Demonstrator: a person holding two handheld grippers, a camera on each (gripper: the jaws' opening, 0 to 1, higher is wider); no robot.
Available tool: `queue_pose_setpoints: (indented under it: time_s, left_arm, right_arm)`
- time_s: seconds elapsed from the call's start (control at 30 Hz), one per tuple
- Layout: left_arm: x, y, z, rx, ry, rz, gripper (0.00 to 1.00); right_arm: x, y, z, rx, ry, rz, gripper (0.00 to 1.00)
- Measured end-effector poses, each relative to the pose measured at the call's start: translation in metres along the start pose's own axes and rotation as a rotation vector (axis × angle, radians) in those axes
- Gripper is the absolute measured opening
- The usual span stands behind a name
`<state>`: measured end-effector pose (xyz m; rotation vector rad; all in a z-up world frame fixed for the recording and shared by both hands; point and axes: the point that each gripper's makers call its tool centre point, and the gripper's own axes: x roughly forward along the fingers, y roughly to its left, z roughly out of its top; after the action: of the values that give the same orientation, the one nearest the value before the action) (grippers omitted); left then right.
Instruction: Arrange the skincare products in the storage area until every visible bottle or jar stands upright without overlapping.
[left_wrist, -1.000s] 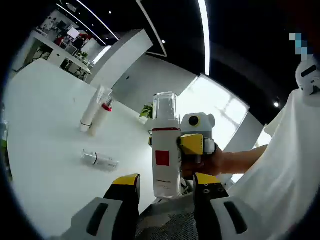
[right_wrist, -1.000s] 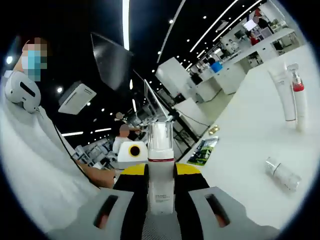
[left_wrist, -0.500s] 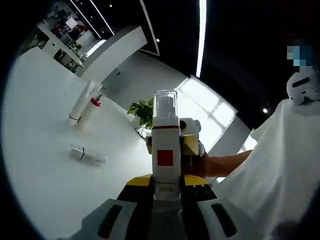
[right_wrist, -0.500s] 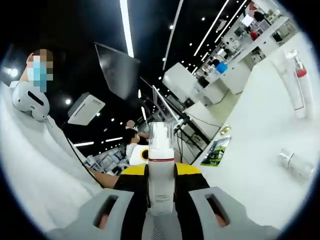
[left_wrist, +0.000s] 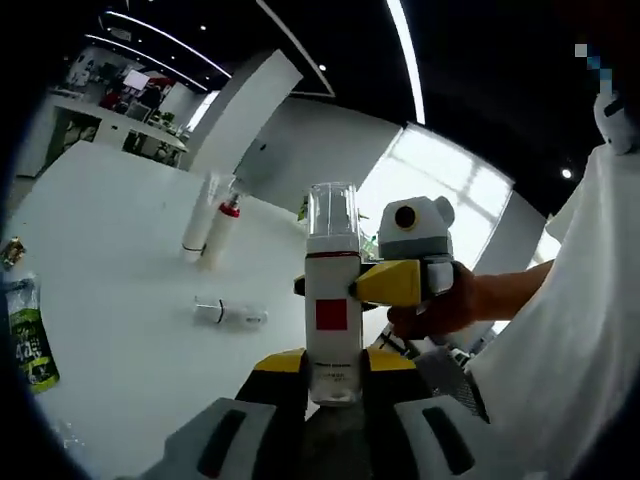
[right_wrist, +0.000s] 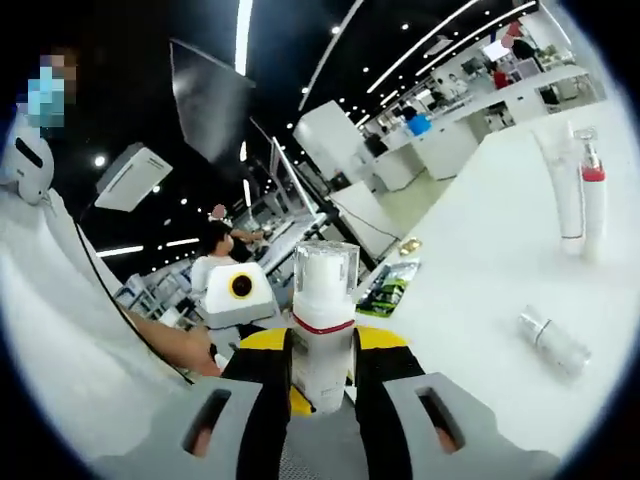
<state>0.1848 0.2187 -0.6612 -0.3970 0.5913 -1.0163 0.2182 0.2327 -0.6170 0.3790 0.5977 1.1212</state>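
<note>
Both the left claw (left_wrist: 333, 362) and right claw (right_wrist: 320, 345) clamp the upright white pump bottle (left_wrist: 333, 297) above the tabletop (left_wrist: 120, 300), where a small clear bottle (left_wrist: 230, 314) lies flat.

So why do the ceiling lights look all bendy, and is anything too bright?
Left gripper view: the fisheye lens curves the ceiling light strip, and the window behind the bottle glares white. Right gripper view: the light strips bow too, and the table looks washed out.

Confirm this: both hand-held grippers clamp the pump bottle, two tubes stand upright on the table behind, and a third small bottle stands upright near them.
One thing is wrong: the small bottle lies on its side, as the left gripper view shows. The rest holds: both hand-held grippers clamp the pump bottle, and two tubes stand upright on the table.
</note>
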Motion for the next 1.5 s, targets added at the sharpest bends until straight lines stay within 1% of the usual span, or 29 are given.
queue_pose_setpoints:
  time_s: [0.03,0.1,0.17,0.2,0.23,0.27,0.3,0.33,0.4,0.47,0.5,0.63,0.67,0.73,0.77,0.83,0.87,0.9,1.0,1.07,1.13,1.23,1.27,1.3,1.33,1.37,1.4,1.47,1.5]
  left_arm:
    - [0.000,0.006,-0.002,-0.017,0.014,0.037,0.19]
    - [-0.003,0.020,-0.006,0.012,0.040,0.118,0.19]
    - [-0.004,0.024,-0.009,0.036,0.059,0.149,0.19]
    - [-0.004,0.026,-0.010,0.063,0.073,0.169,0.19]
    - [-0.004,0.026,-0.011,0.082,0.085,0.177,0.19]
    - [-0.003,0.025,-0.014,0.125,0.109,0.184,0.19]
    - [-0.003,0.026,-0.016,0.148,0.124,0.205,0.19]
    - [-0.002,0.025,-0.019,0.182,0.149,0.209,0.19]
    - [0.000,0.023,-0.023,0.230,0.176,0.208,0.19]
    - [0.000,0.024,-0.028,0.239,0.197,0.222,0.19]
    - [0.000,0.024,-0.028,0.235,0.197,0.215,0.20]
    - [0.000,0.022,-0.021,0.257,0.163,0.185,0.20]
    - [0.001,0.022,-0.021,0.263,0.161,0.183,0.20]
    - [0.003,0.020,-0.020,0.275,0.148,0.157,0.20]
    - [0.004,0.018,-0.021,0.246,0.147,0.132,0.20]
    - [0.006,0.013,-0.020,0.228,0.141,0.100,0.21]
    - [0.006,0.011,-0.020,0.220,0.141,0.081,0.22]
    - [0.007,0.004,-0.021,0.204,0.140,0.044,0.22]
    - [0.010,-0.009,-0.025,0.158,0.144,-0.033,0.23]
    - [0.011,-0.016,-0.029,0.125,0.164,-0.081,0.24]
    - [0.012,-0.019,-0.030,0.127,0.163,-0.098,0.25]
    - [0.013,-0.031,-0.030,0.115,0.159,-0.156,0.26]
    - [0.013,-0.032,-0.030,0.110,0.158,-0.167,0.27]
    - [0.013,-0.031,-0.030,0.114,0.155,-0.162,0.27]
    - [0.013,-0.031,-0.030,0.104,0.156,-0.170,0.30]
    - [0.013,-0.031,-0.032,0.090,0.165,-0.181,0.31]
    - [0.012,-0.035,-0.033,0.079,0.169,-0.202,0.30]
    - [0.012,-0.042,-0.033,0.081,0.167,-0.242,0.26]
    - [0.013,-0.041,-0.033,0.087,0.166,-0.229,0.26]
  right_arm:
    - [0.000,-0.003,0.000,-0.012,0.002,-0.019,0.22]
    - [-0.001,-0.009,0.002,0.001,-0.008,-0.051,0.21]
    - [-0.002,-0.010,0.005,0.028,-0.024,-0.060,0.21]
    - [-0.003,-0.013,0.006,0.050,-0.034,-0.075,0.21]
    - [-0.003,-0.014,0.005,0.053,-0.031,-0.082,0.20]
    - [-0.003,-0.017,0.003,0.060,-0.020,-0.094,0.21]
    - [-0.002,-0.018,0.001,0.073,-0.014,-0.098,0.21]
    - [0.000,-0.020,-0.001,0.082,-0.011,-0.111,0.21]
    - [0.002,-0.018,-0.005,0.091,0.000,-0.117,0.20]
    - [0.001,-0.020,-0.009,0.101,0.018,-0.146,0.20]
    - [-0.001,-0.019,-0.011,0.099,0.030,-0.142,0.20]
    - [-0.007,-0.019,-0.006,0.105,0.013,-0.131,0.19]
    - [-0.008,-0.019,-0.005,0.106,0.018,-0.123,0.19]
    - [-0.010,-0.019,-0.004,0.078,0.040,-0.105,0.18]
    - [-0.012,-0.016,-0.005,0.061,0.057,-0.087,0.18]
    - [-0.013,-0.012,-0.004,0.031,0.066,-0.059,0.18]
    - [-0.014,-0.009,-0.004,0.015,0.074,-0.035,0.18]
    - [-0.016,-0.004,-0.004,-0.008,0.088,-0.004,0.18]
    - [-0.021,0.006,-0.006,-0.047,0.130,0.074,0.18]
    - [-0.025,0.012,-0.010,-0.072,0.167,0.125,0.18]
    - [-0.028,0.017,-0.011,-0.090,0.186,0.159,0.18]
    - [-0.031,0.026,-0.009,-0.110,0.196,0.209,0.18]
    - [-0.032,0.031,-0.010,-0.119,0.204,0.237,0.17]
    - [-0.033,0.041,-0.011,-0.091,0.212,0.293,0.16]
    - [-0.031,0.034,-0.010,-0.133,0.205,0.262,0.16]
    - [-0.032,0.038,-0.012,-0.134,0.217,0.283,0.16]
    - [-0.032,0.037,-0.013,-0.132,0.232,0.291,0.16]
    - [-0.031,0.034,-0.012,-0.131,0.238,0.292,0.16]
    - [-0.031,0.036,-0.012,-0.129,0.245,0.305,0.16]
